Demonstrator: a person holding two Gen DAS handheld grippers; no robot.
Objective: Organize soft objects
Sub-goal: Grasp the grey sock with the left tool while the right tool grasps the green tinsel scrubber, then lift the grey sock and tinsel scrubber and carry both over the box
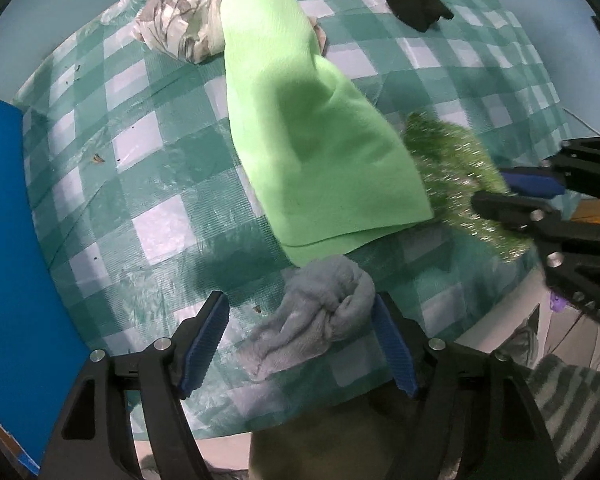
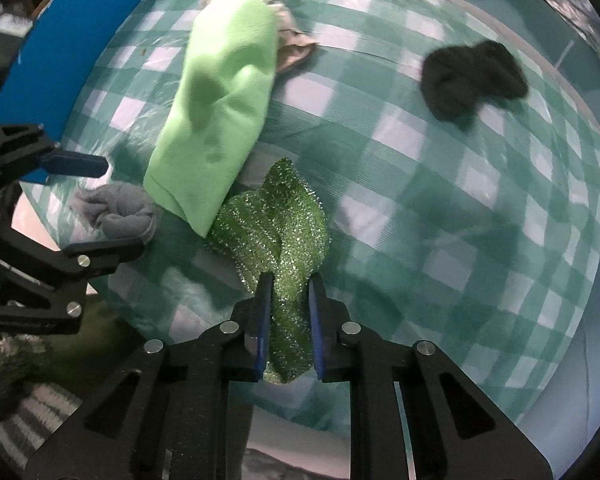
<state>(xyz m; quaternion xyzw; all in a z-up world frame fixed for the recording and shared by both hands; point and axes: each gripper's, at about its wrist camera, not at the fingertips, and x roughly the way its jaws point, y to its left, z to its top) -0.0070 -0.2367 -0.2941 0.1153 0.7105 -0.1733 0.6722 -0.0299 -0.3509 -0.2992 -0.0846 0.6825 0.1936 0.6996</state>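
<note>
Tinsel-like green sparkly cloth [image 2: 278,232] is sitting pinched between the blue pads of the right tool [image 2: 288,320], trailing toward 12 o'clock onto the checkered surface [image 2: 440,208] beside the lime green cloth [image 2: 216,120]. In the left wrist view, the left tool [image 1: 300,344] is gaping wide around a crumpled grey cloth [image 1: 320,312], its right pad touching the bundle. A black cloth [image 2: 468,76] is lying well apart at 2 o'clock.
</note>
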